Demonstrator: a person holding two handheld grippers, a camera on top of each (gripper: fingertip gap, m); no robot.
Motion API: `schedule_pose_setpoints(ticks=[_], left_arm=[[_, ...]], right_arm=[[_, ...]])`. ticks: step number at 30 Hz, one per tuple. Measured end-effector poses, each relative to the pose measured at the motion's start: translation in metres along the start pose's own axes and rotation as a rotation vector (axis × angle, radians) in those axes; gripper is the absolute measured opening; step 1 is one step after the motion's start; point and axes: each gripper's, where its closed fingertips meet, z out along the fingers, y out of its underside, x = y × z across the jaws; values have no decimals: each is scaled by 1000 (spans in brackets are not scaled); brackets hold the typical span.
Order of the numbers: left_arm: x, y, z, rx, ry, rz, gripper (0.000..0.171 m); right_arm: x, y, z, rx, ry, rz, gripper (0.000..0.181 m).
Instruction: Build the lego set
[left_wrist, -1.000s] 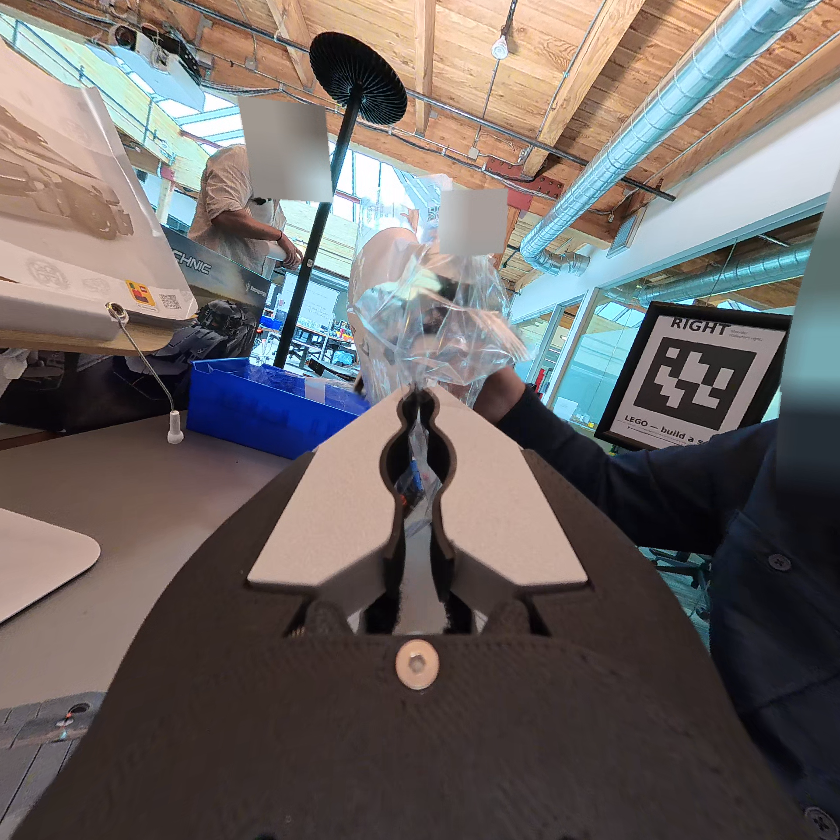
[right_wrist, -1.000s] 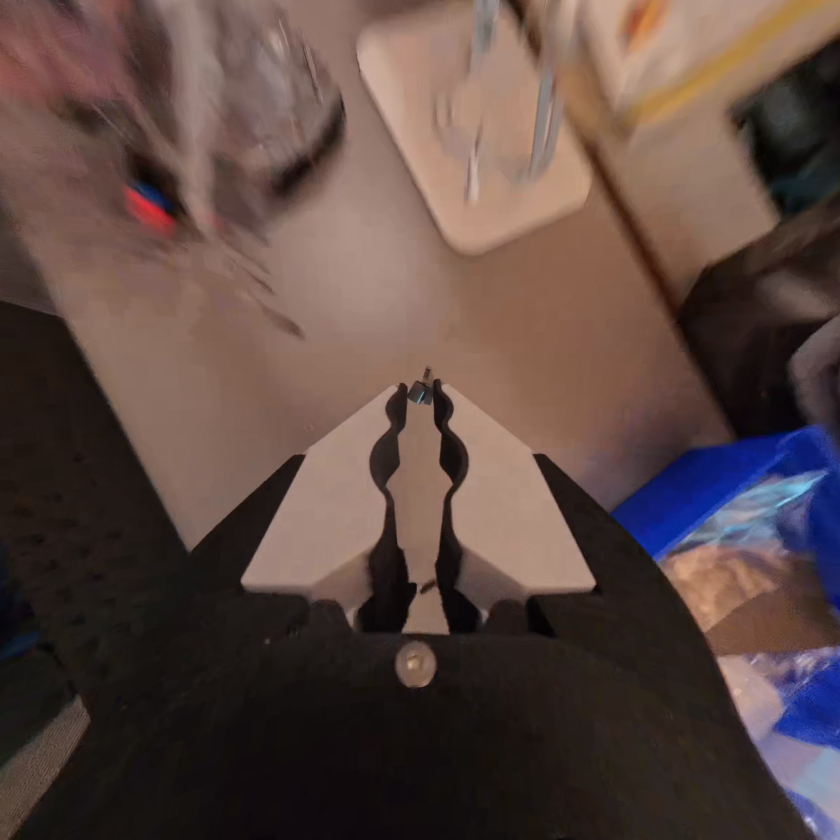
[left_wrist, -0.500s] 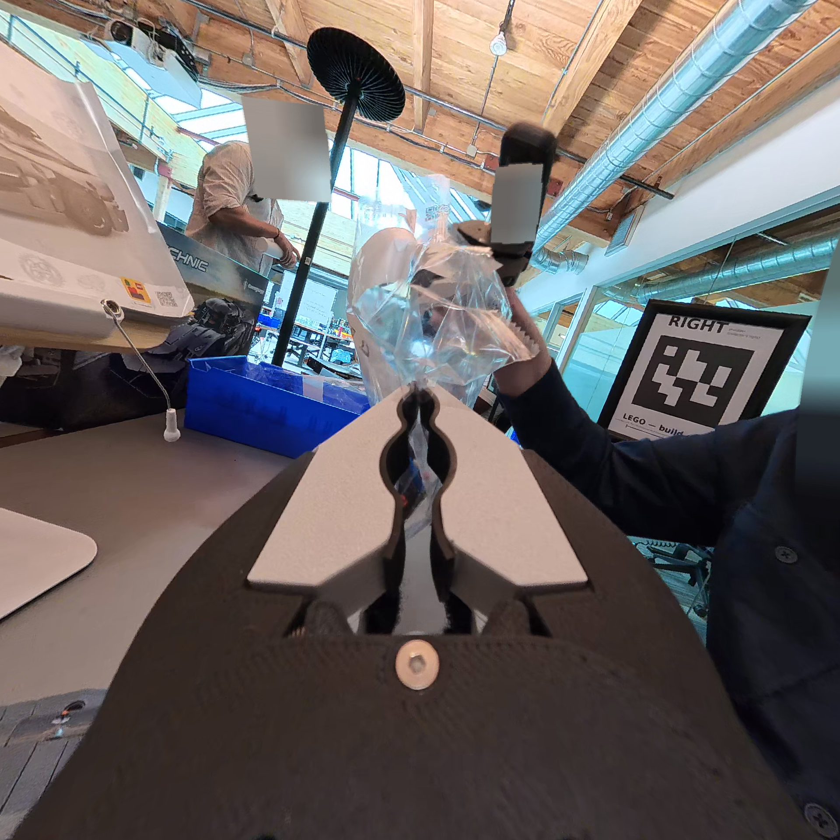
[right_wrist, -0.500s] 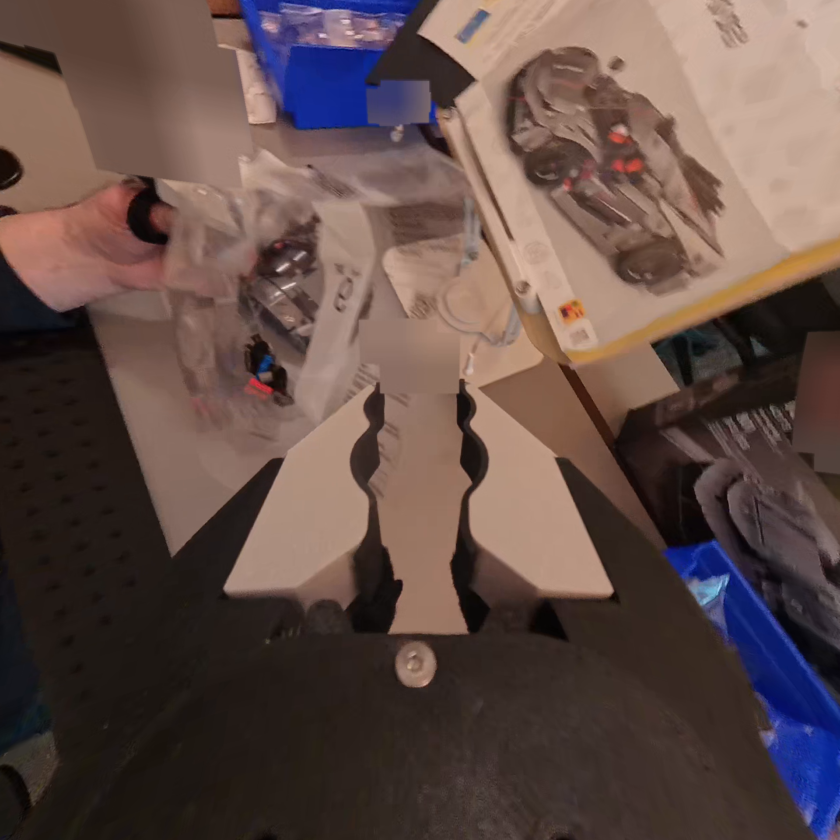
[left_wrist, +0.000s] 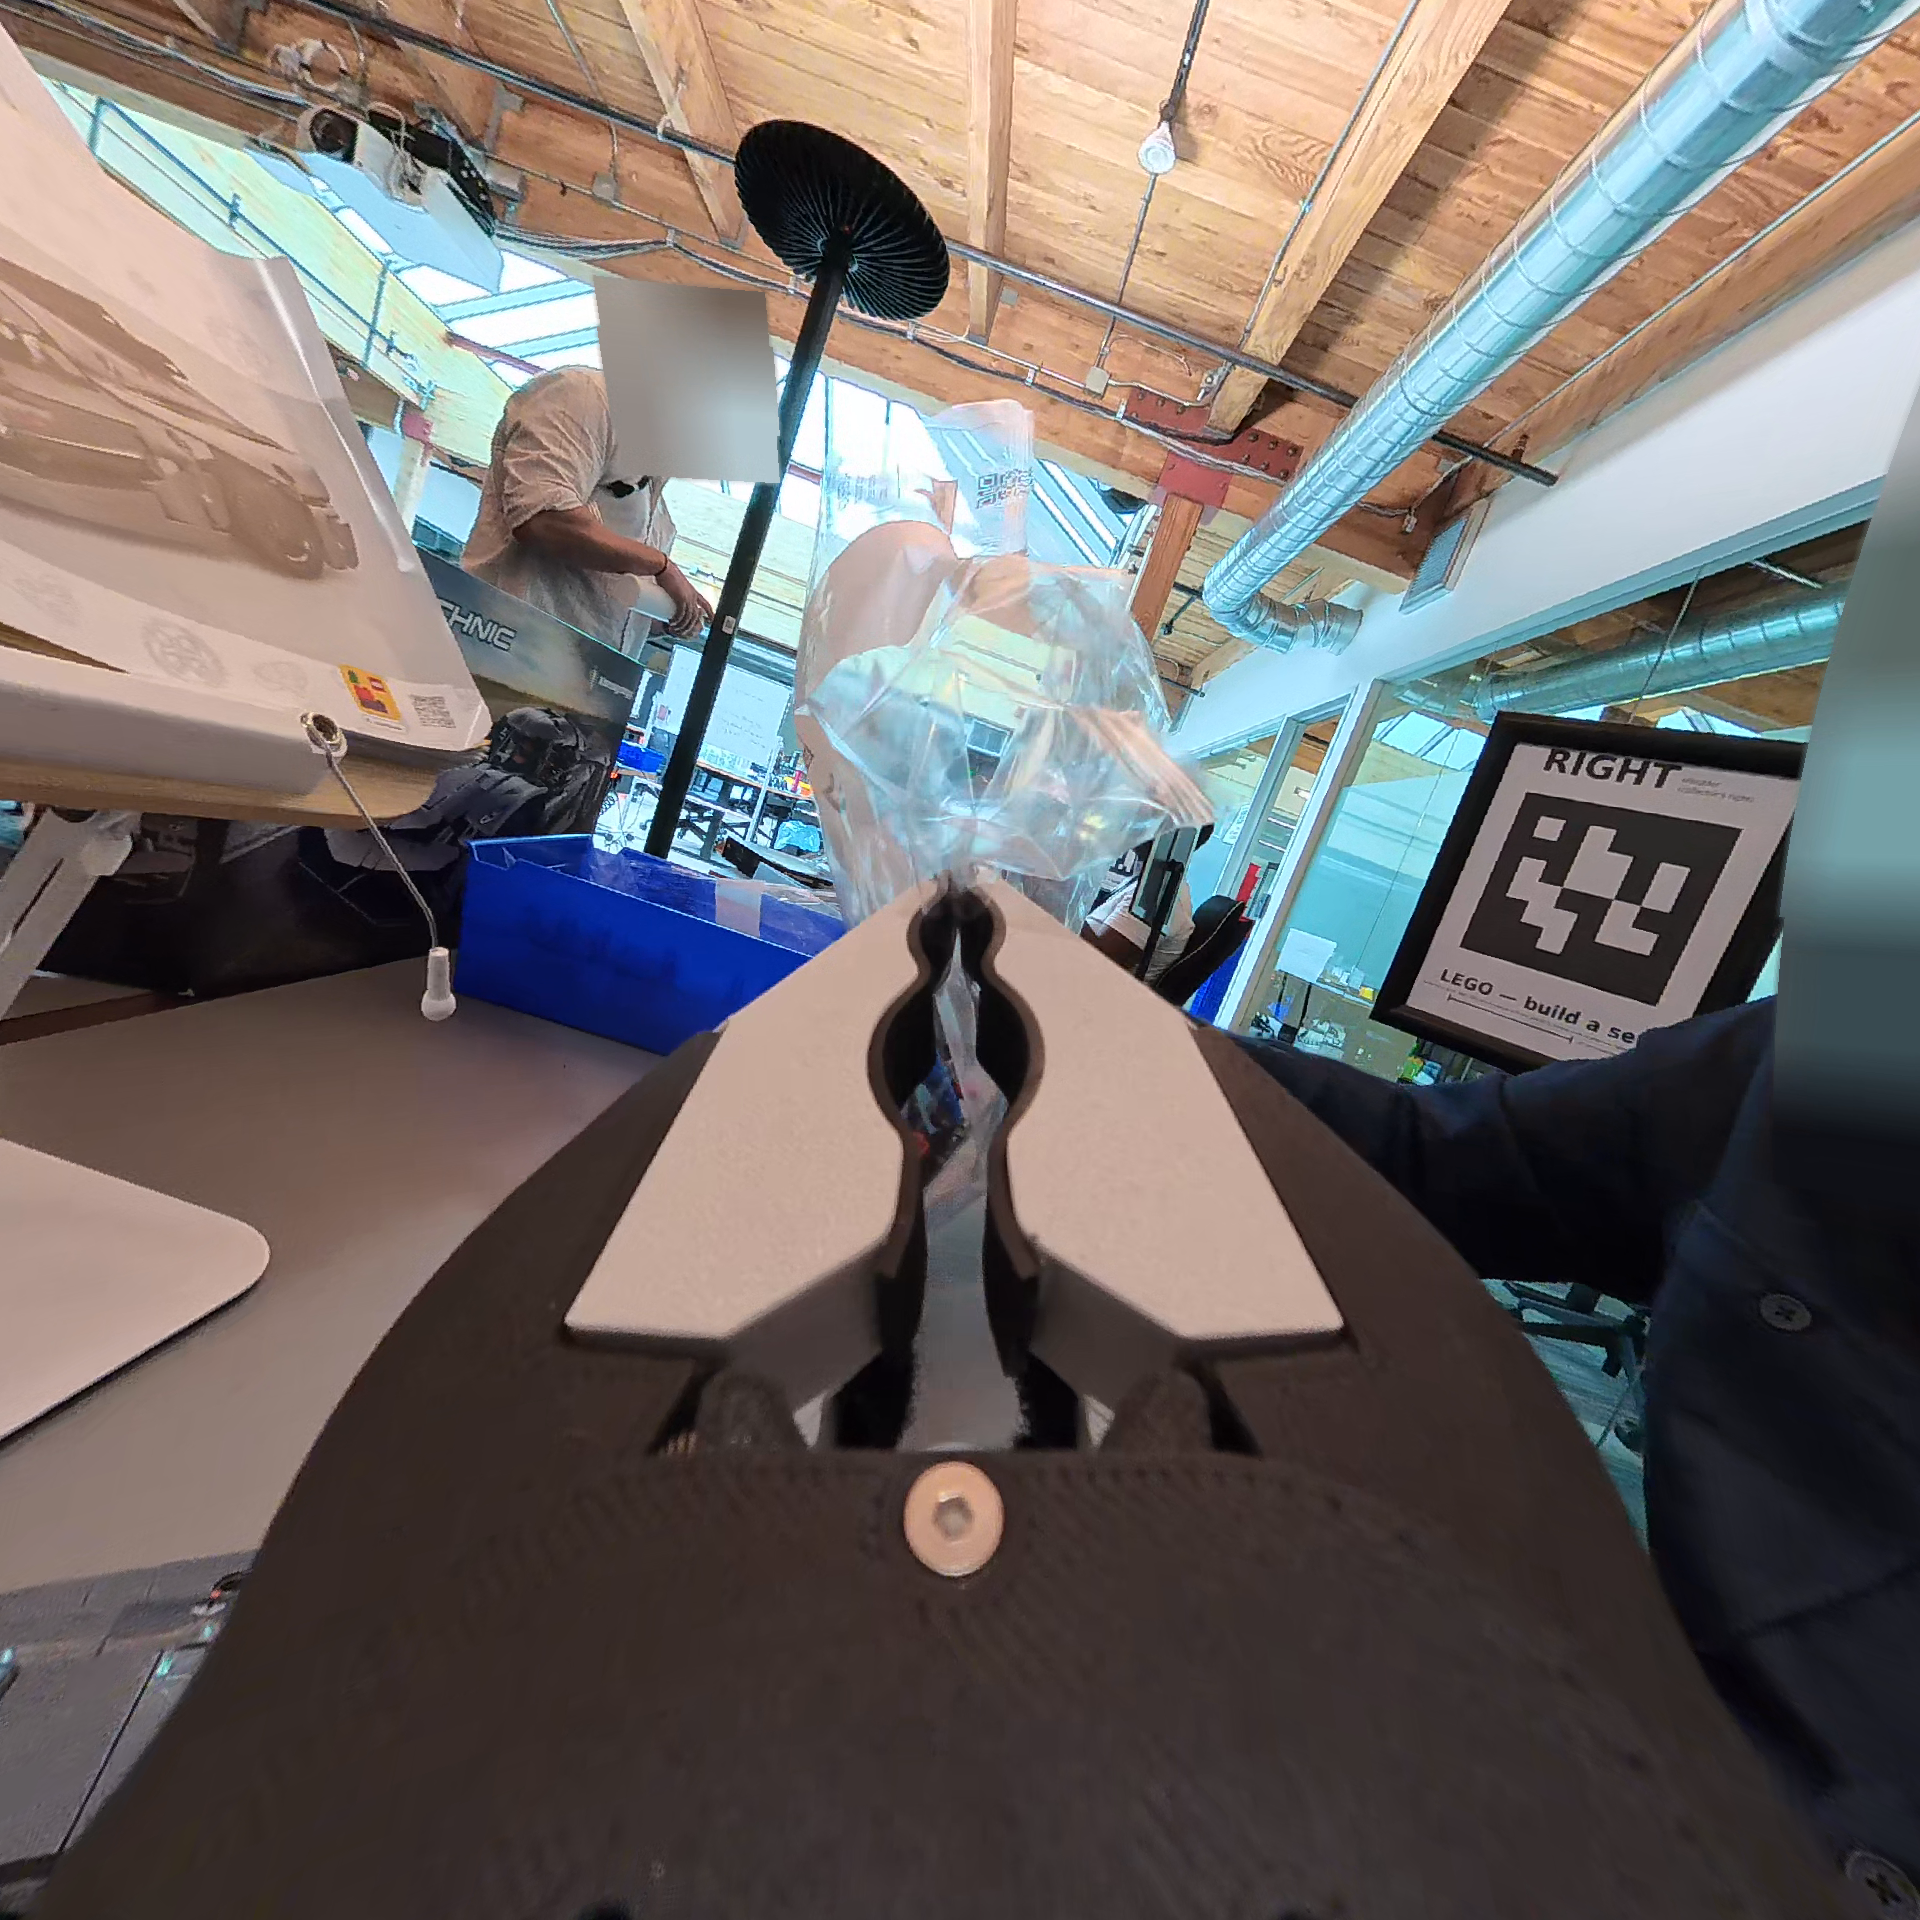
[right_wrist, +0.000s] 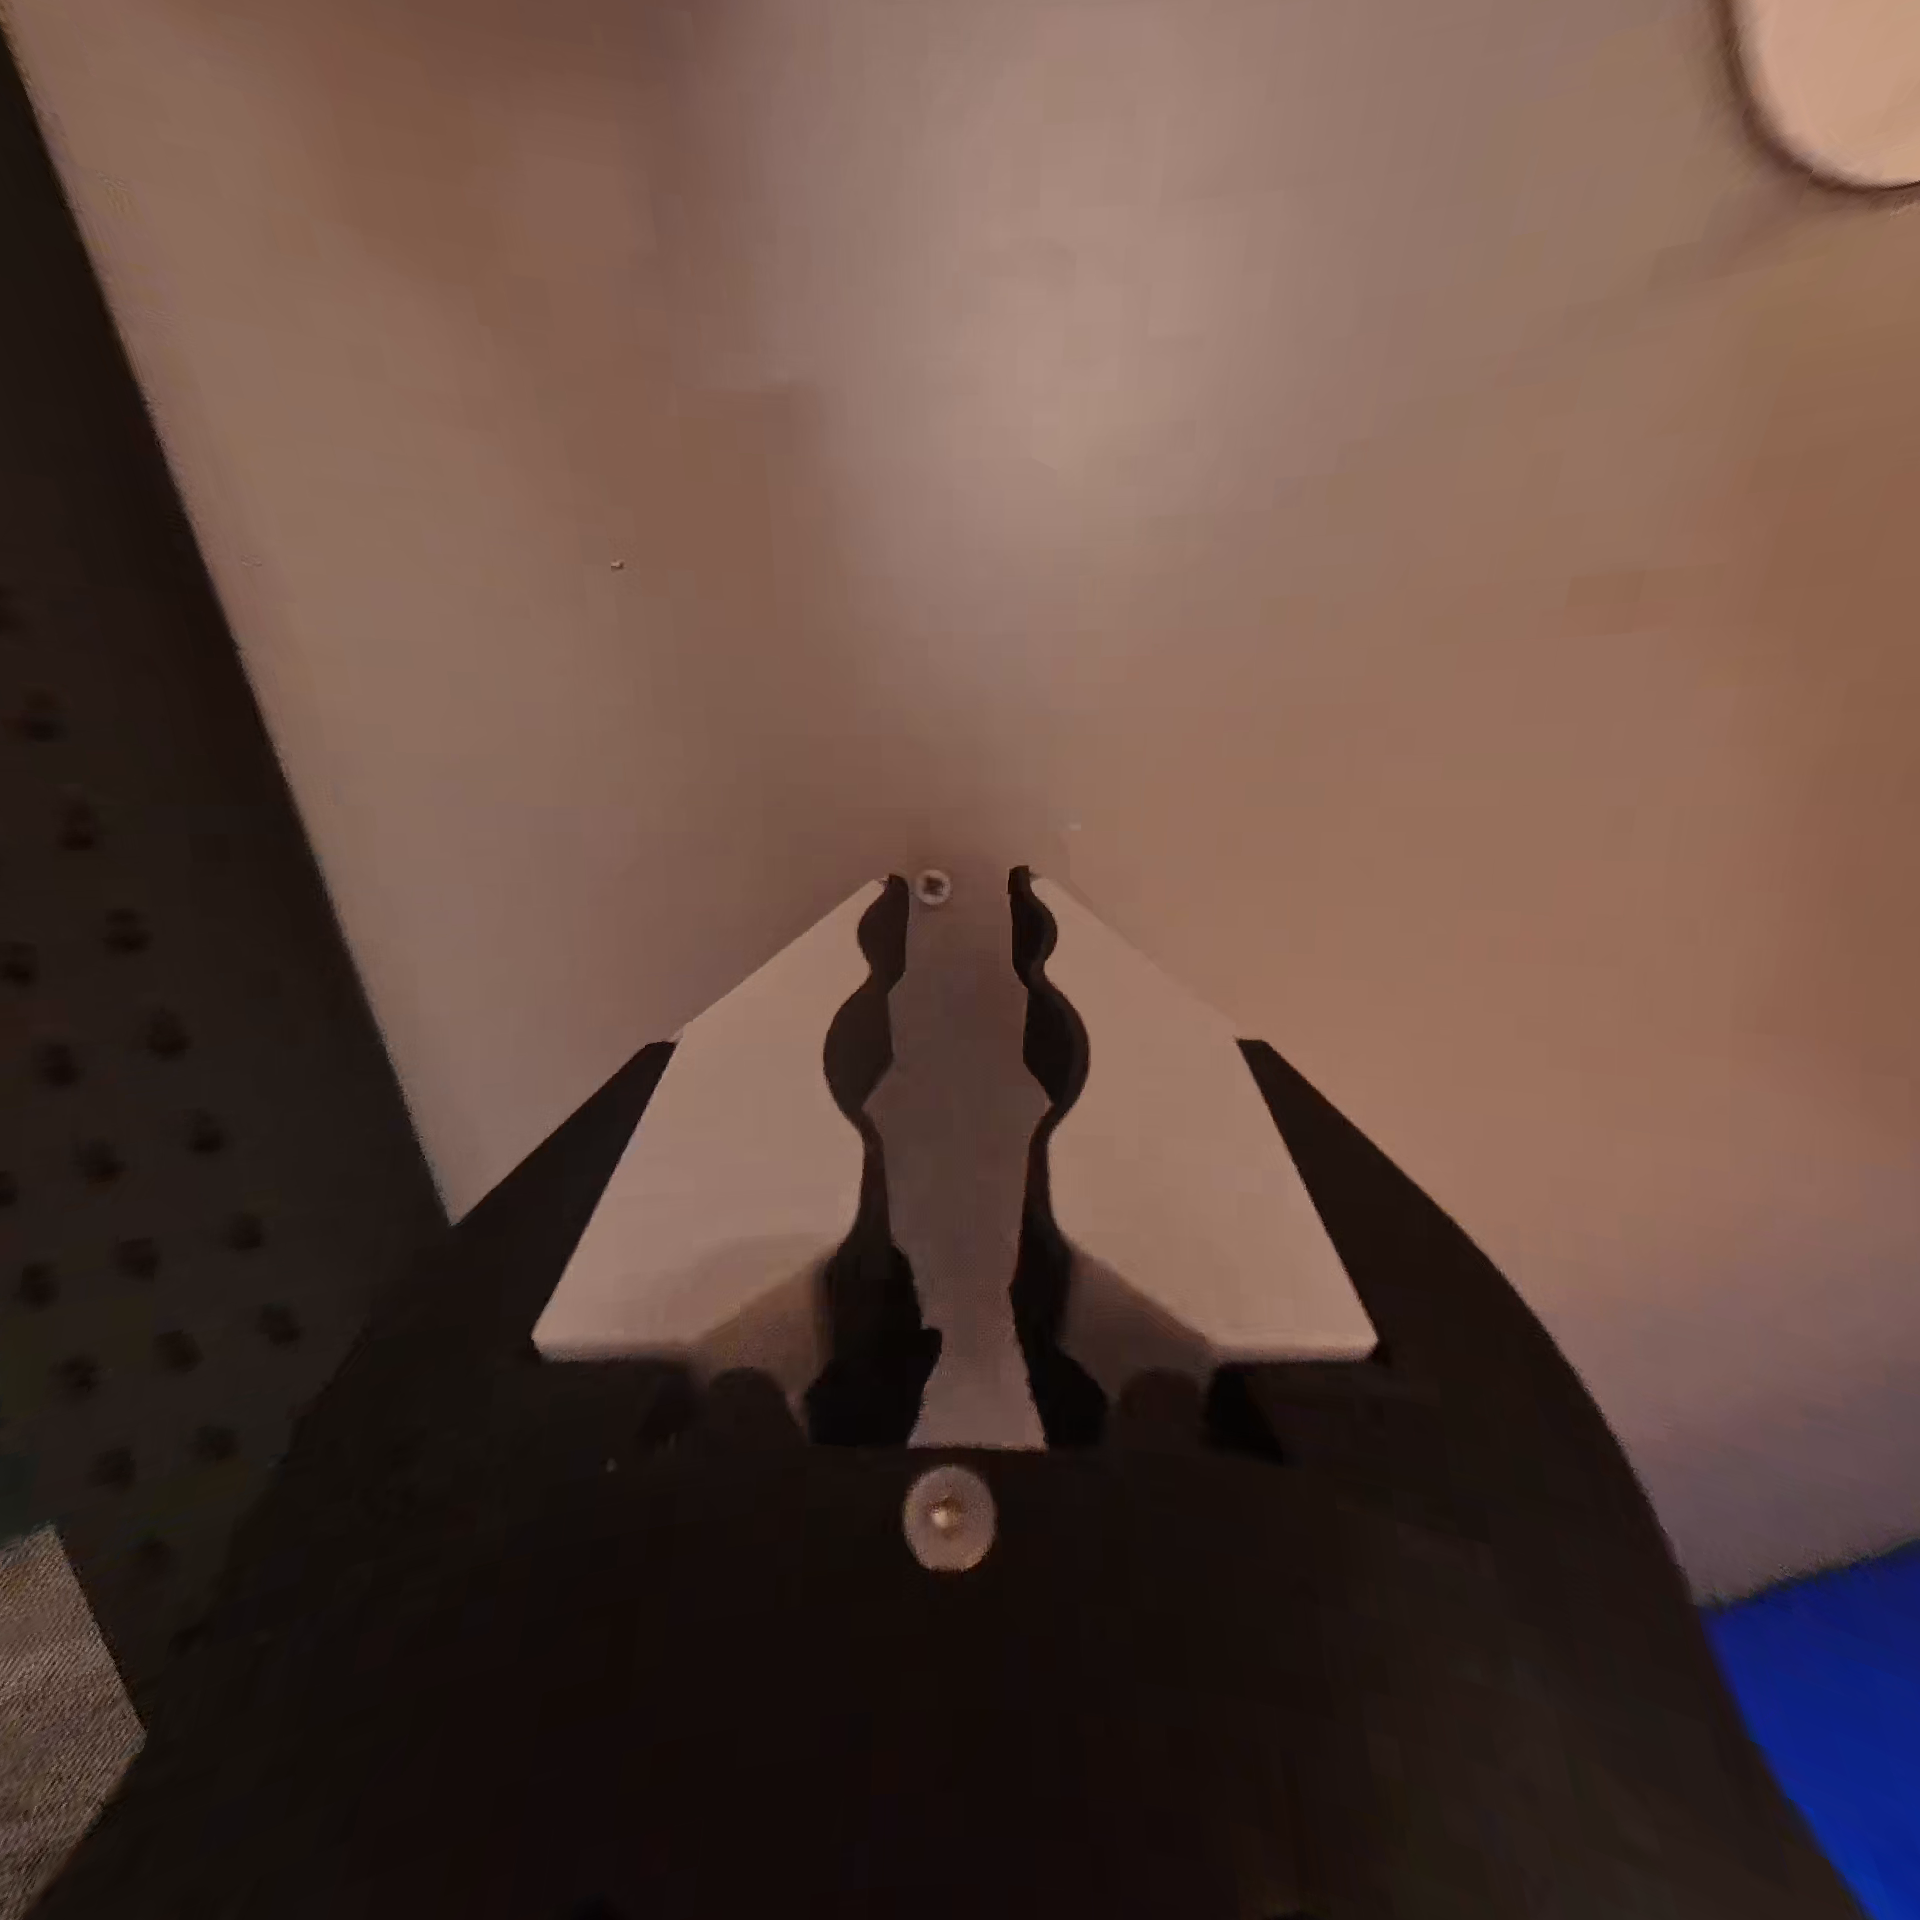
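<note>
Left claw (left_wrist: 961, 894) is clamped on a clear plastic parts bag (left_wrist: 977, 686), which balloons up beyond its tips, small lego pieces caught between its fingers. Right claw (right_wrist: 956, 883) stands parted over the bare tabletop (right_wrist: 1039, 416), a tiny light piece (right_wrist: 933, 886) lying just inside its left fingertip (right_wrist: 891, 885). Likely risk: closing off-centre could flick the piece away; the slick bag may slip.

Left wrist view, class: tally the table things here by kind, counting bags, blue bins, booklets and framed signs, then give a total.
Bag, pinched in the shut left claw: 1
Blue bin: 1
Booklet: 1
Framed sign: 1
Total: 4
</note>
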Motion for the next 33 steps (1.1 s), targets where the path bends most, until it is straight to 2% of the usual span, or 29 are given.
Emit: schedule_pose_setpoints(ticks=[4, 6, 7, 12, 14, 16, 21, 24, 26, 28, 30, 33], left_arm=[[0, 2, 1, -7, 1, 0, 0], [0, 2, 1, -7, 2, 0, 0], [0, 2, 1, -6, 3, -2, 0], [1, 3, 3, -11, 9, -3, 0], [1, 3, 3, -10, 10, -2, 0], [1, 2, 2, -7, 10, -4, 0], [2, 4, 5, -13, 17, -6, 0], [4, 3, 6, -13, 21, -3, 0], [5, 3, 6, -12, 23, -2, 0], [6, 4, 6, -13, 26, -3, 0], [6, 4, 6, -13, 28, -5, 0], [8, 4, 6, -12, 35, -3, 0]], right_arm=[[-3, 7, 16, -33, -10, 15, 18], [-4, 7, 15, -36, -7, 21, 14], [-5, 7, 16, -35, -10, 16, 5], [-2, 6, 11, 7, -18, 52, 5], [0, 0, -3, 57, -24, 81, 5], [9, -8, -30, 101, 33, 88, 5], [35, -66, -151, 368, 259, 77, 5], [27, -113, -209, 520, 345, -10, 5], [14, -139, -217, 566, 300, -55, 5], [11, -154, -204, 526, 272, -69, 4], [12, -159, -188, 462, 279, -79, 14], [16, -156, -189, 482, 296, -40, 22]])
